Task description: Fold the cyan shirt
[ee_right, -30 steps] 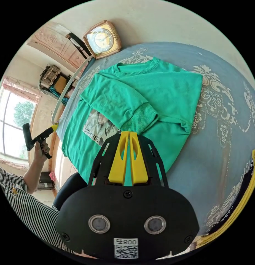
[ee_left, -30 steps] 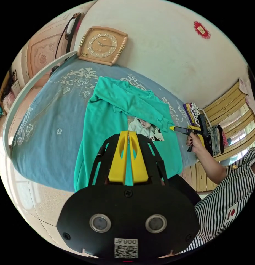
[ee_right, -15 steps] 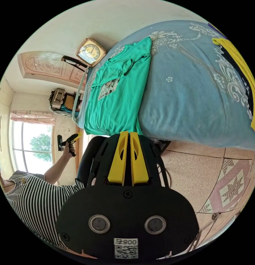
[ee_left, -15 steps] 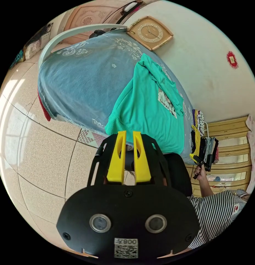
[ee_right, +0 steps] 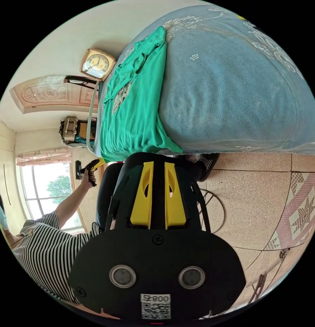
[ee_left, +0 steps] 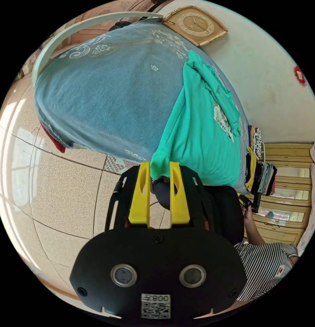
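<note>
The cyan shirt (ee_left: 198, 136) lies face up on the blue bed (ee_left: 113, 95), sleeves folded across its printed chest and its hem hanging over the near edge. My left gripper (ee_left: 159, 164) is open, with one hem corner right at its jaw tips. My right gripper (ee_right: 159, 164) is open just below the other hem corner of the shirt (ee_right: 130, 115). In the right gripper view a hand holds the left gripper (ee_right: 96, 164) by the far hem corner. The right gripper (ee_left: 247, 201) shows small in the left gripper view.
A clock (ee_left: 196, 22) leans on the wall at the head of the bed (ee_right: 232, 95). Stacked clothes (ee_left: 256, 163) sit beside wooden drawers (ee_left: 286, 190). Tiled floor (ee_left: 62, 190) lies below the edge. The person's striped top (ee_right: 45, 245) and dark legs are close by.
Both grippers have come down from over the shirt's chest to its hem at the bed's edge. Their jaws, shut a second ago, have parted. The shirt has not moved.
</note>
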